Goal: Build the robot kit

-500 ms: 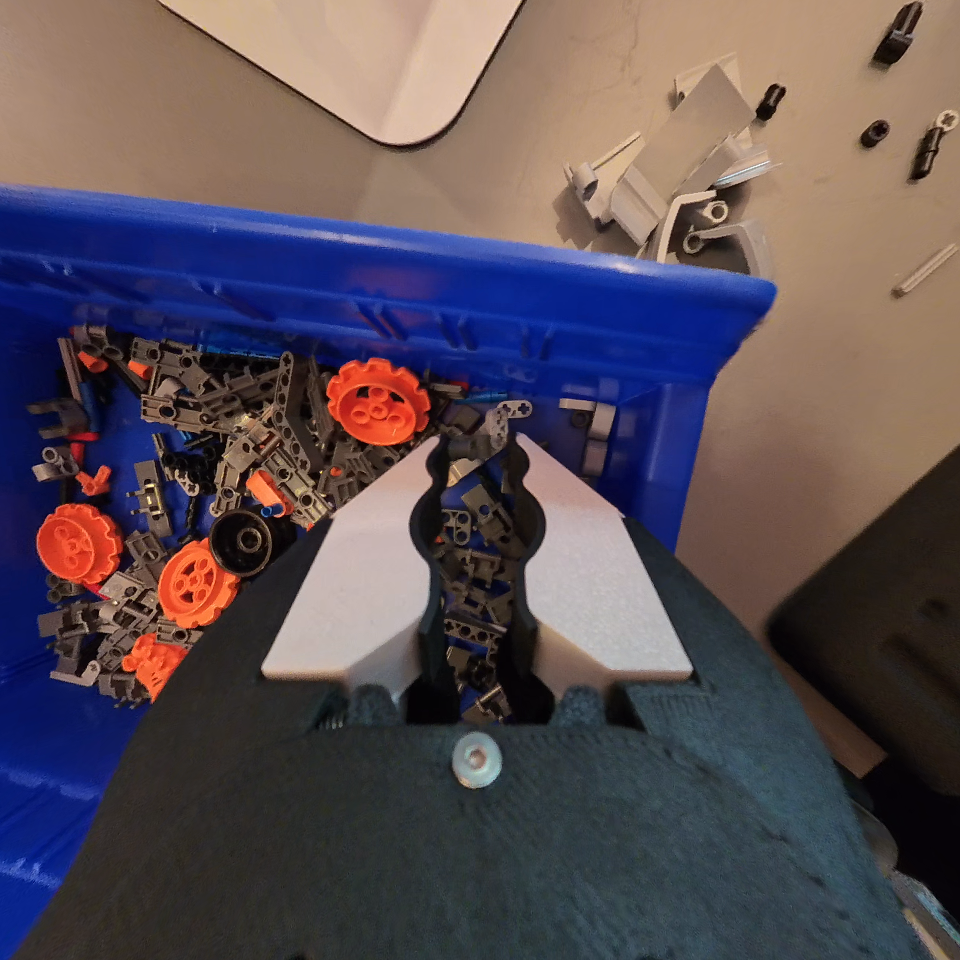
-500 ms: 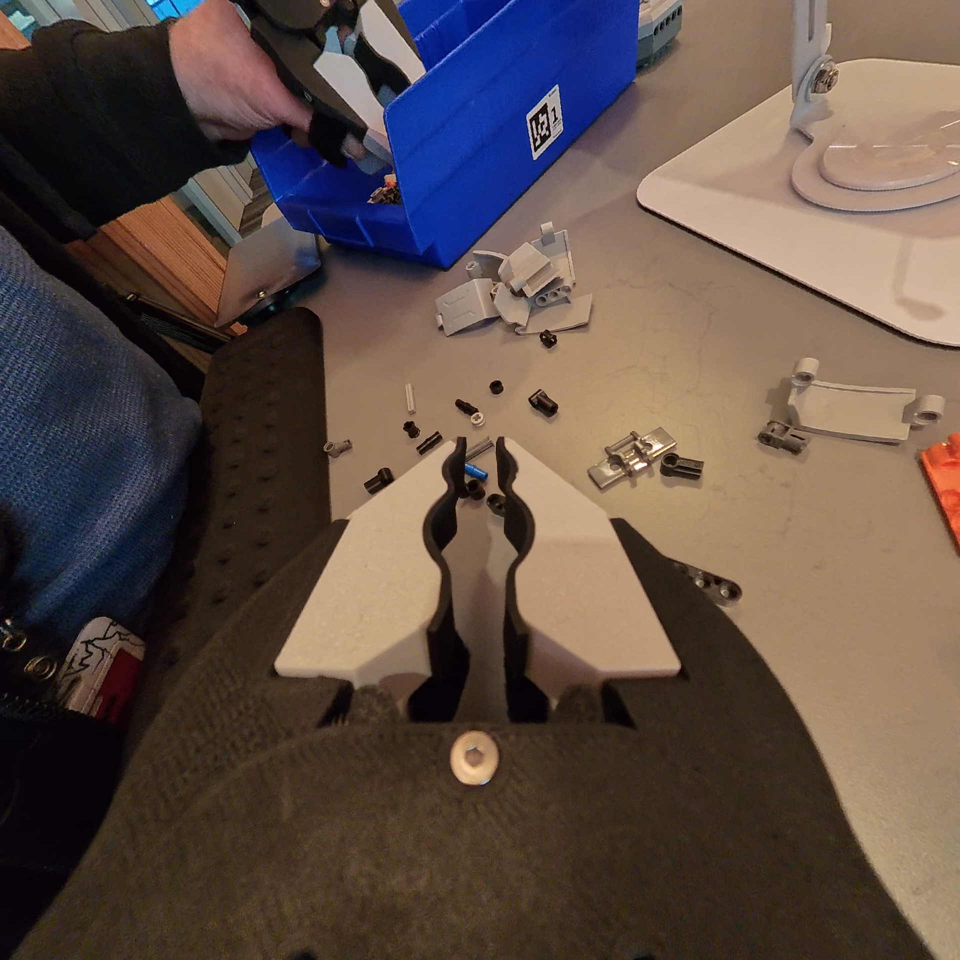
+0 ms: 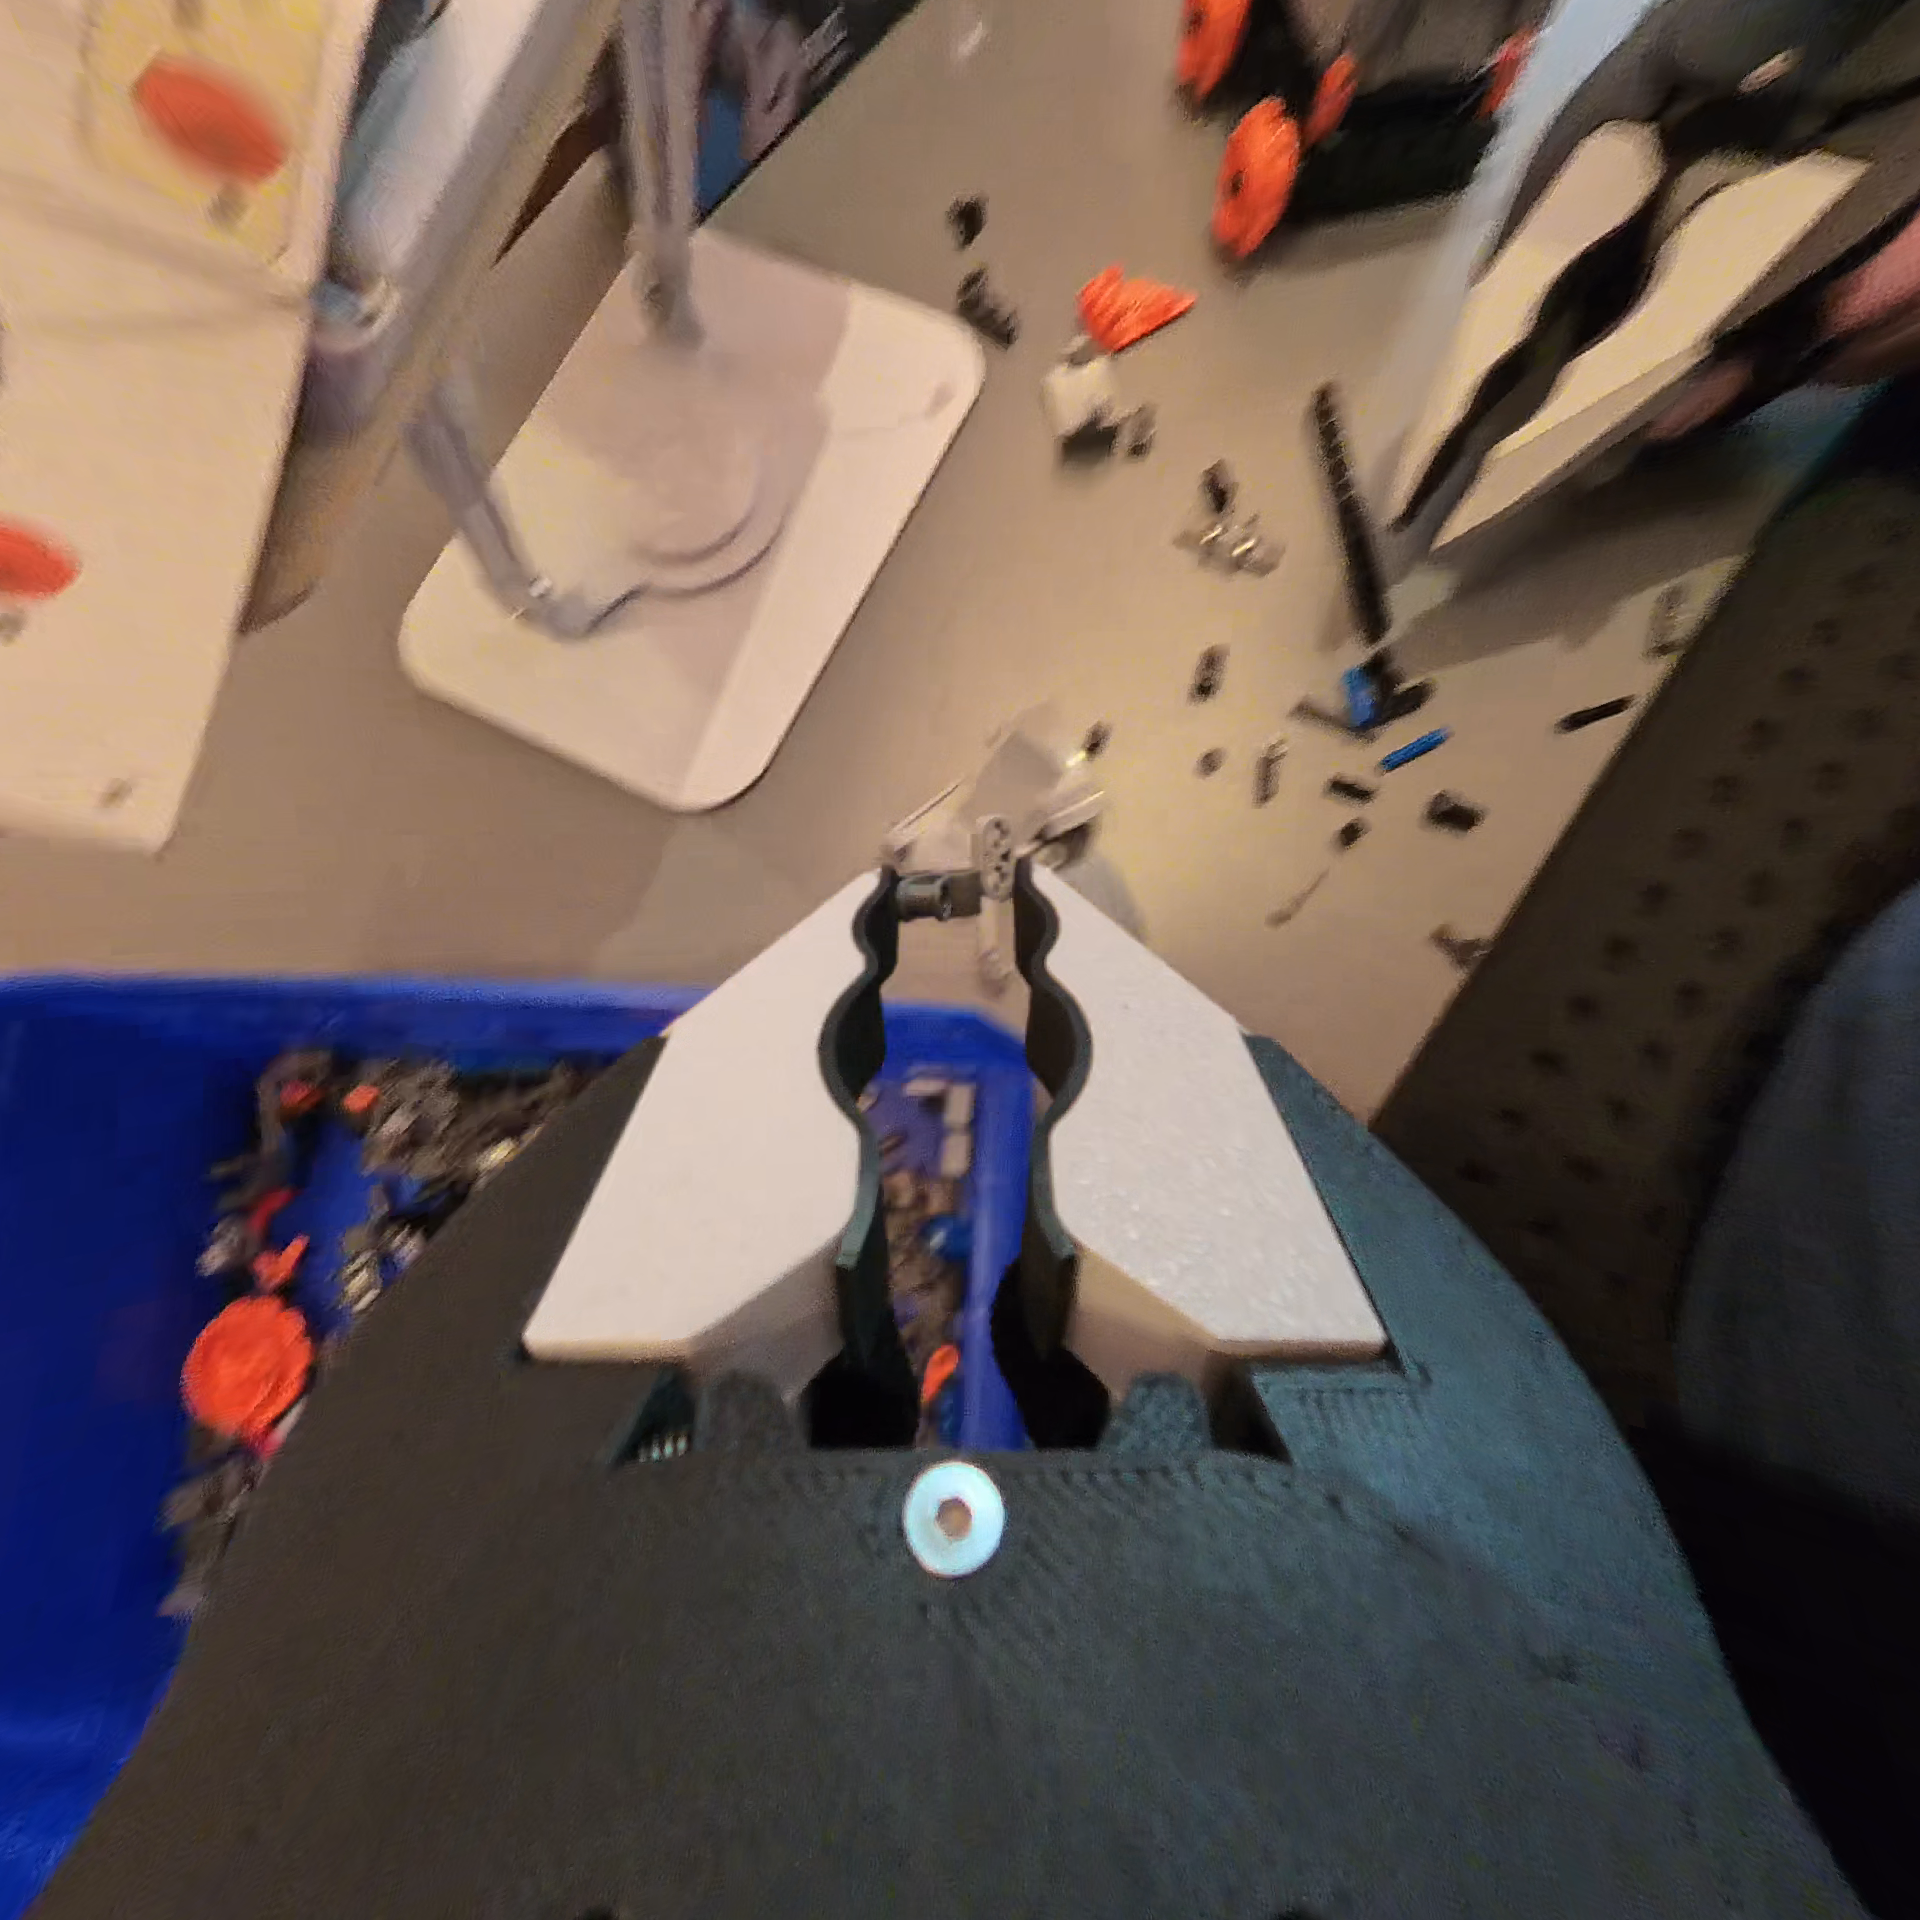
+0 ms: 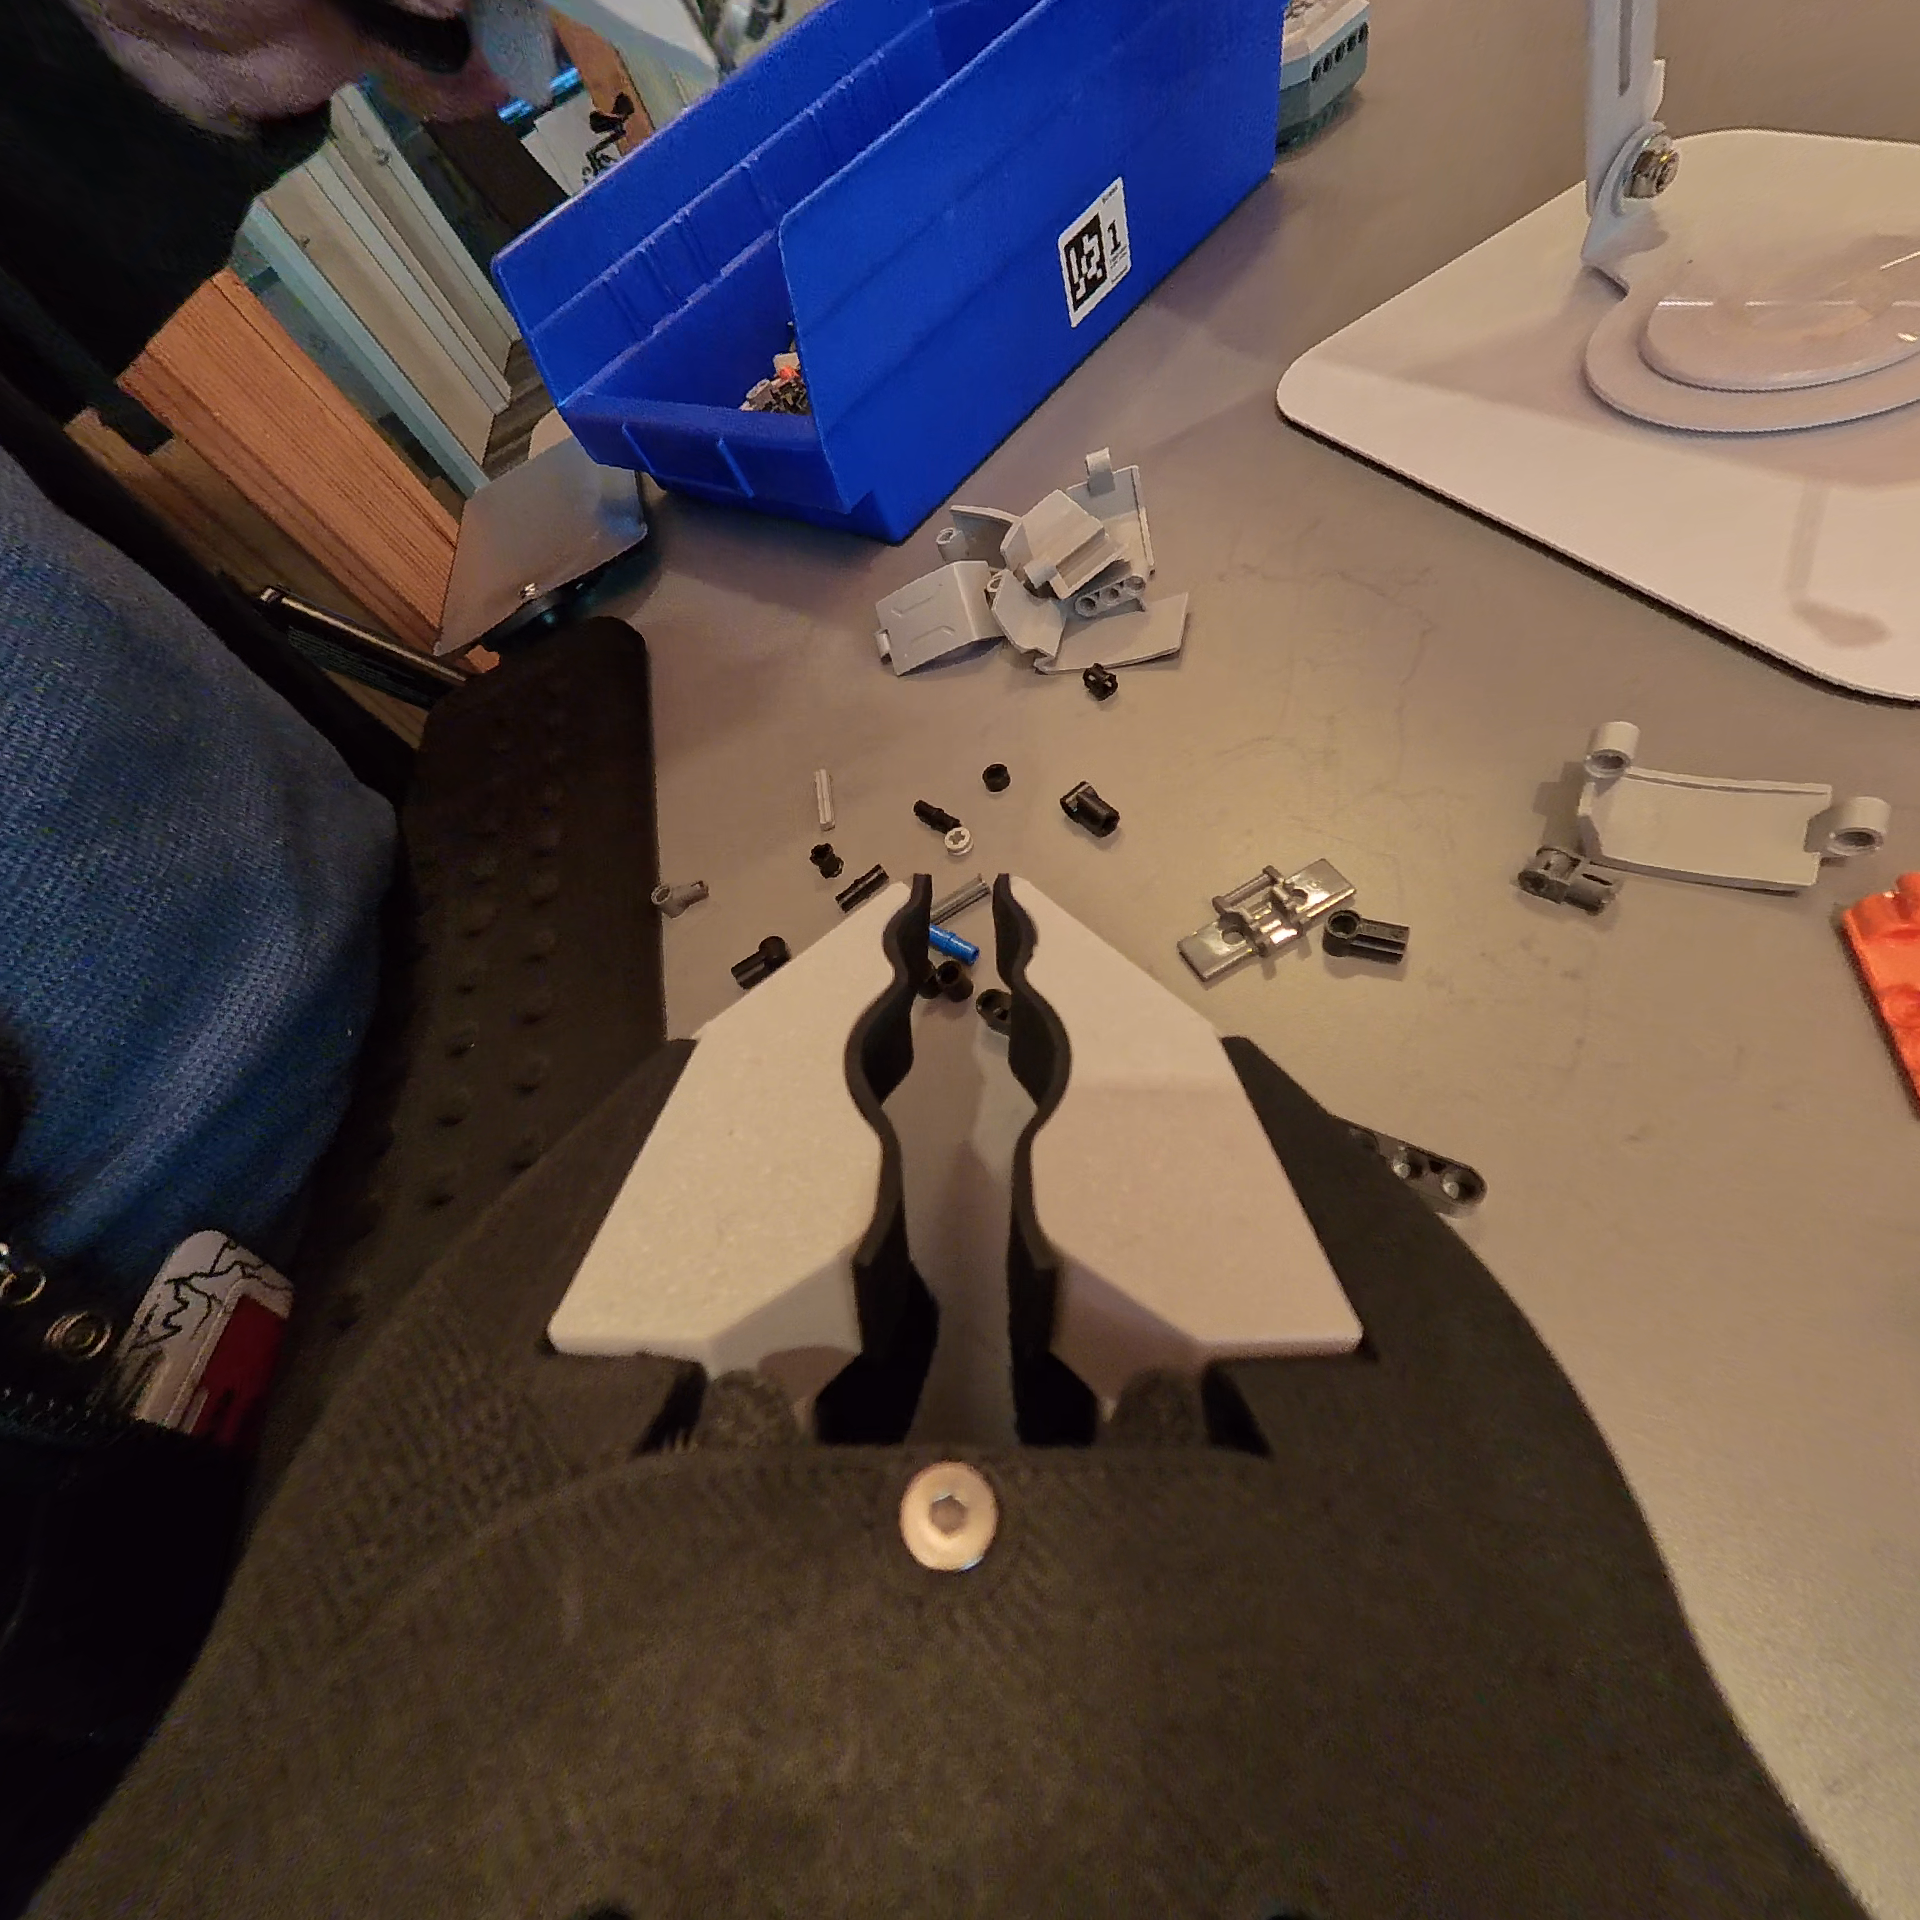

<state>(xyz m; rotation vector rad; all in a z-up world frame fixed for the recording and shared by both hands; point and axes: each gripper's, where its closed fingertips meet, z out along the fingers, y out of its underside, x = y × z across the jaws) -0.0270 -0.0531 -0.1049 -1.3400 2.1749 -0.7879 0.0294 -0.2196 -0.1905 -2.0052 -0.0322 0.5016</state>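
My left gripper (image 3: 954, 883) is above the near corner of the blue bin (image 3: 125, 1049) and is shut on a small grey connector piece (image 3: 928, 896) with a light grey beam (image 3: 995, 847) attached. The bin holds several grey, black and orange parts. The view is blurred by motion. My right gripper (image 4: 956, 883) is open and empty, low over the grey table, with a blue pin (image 4: 951, 942) and small black connectors (image 4: 948, 977) between its fingers. It also shows in the left wrist view (image 3: 1621, 343). The bin shows in the right wrist view (image 4: 935, 312).
A pile of grey panels (image 4: 1039, 592) lies in front of the bin. A white stand base (image 4: 1558, 468) is at the far right. A grey panel (image 4: 1714, 831), a flat grey piece (image 4: 1268, 920) and an orange piece (image 4: 1886, 966) lie to the right. A black perforated mat (image 4: 530, 883) lies left. Some 20 cm of space lies between my two pairs of fingers.
My left gripper has lifted out of the bin with the small grey piece between its tips and swung toward the table. My right gripper has stayed put.
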